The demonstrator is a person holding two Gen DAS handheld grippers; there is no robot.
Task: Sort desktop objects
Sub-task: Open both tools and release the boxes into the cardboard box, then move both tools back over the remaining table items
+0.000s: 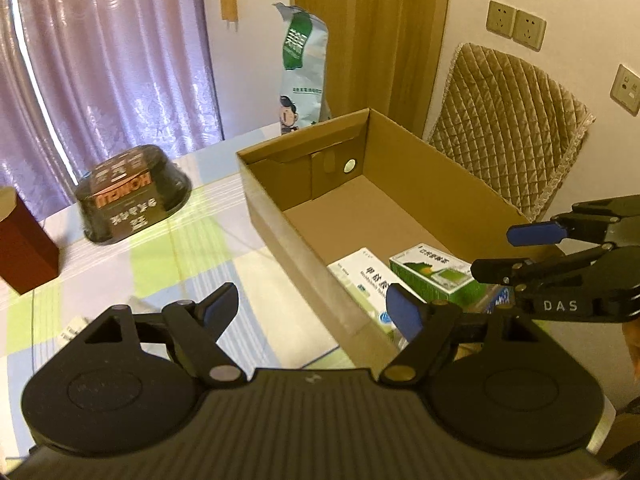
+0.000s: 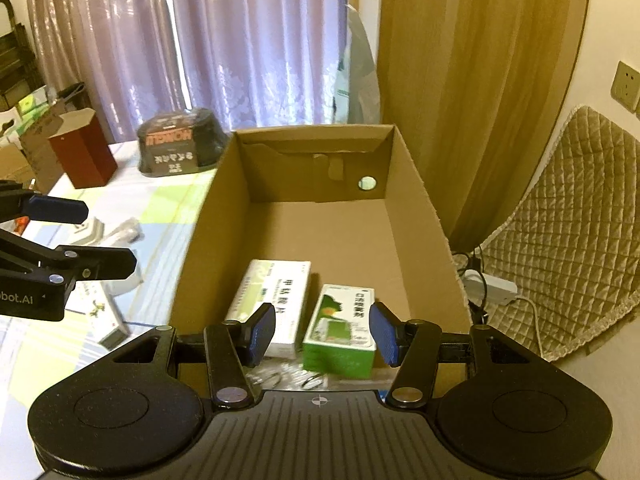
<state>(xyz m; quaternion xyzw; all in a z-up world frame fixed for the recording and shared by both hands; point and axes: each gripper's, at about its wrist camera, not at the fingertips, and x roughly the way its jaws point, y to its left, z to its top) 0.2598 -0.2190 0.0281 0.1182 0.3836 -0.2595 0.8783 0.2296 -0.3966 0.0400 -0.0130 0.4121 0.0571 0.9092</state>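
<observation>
An open cardboard box (image 2: 420, 200) (image 1: 280, 216) stands on the checked tablecloth. At its near end lie a white medicine box (image 2: 276, 300) (image 1: 360, 276) and a green carton (image 2: 344, 320) (image 1: 436, 276), side by side. My right gripper (image 2: 324, 334) (image 1: 504, 252) hovers open over that end, its blue pads either side of the green carton, holding nothing. My left gripper (image 1: 312, 312) (image 2: 106, 236) is open and empty, straddling the box's left wall from above. Some clear plastic wrapping (image 2: 288, 376) lies just under the right gripper.
An upturned black noodle bowl (image 1: 132, 196) and a dark red box (image 1: 24, 252) stand at the table's far left. A tall snack bag (image 1: 304, 68) rises behind the box. Small white packs (image 2: 108, 320) lie left of it. A quilted chair (image 2: 560, 240) and power strip (image 2: 488, 288) are right.
</observation>
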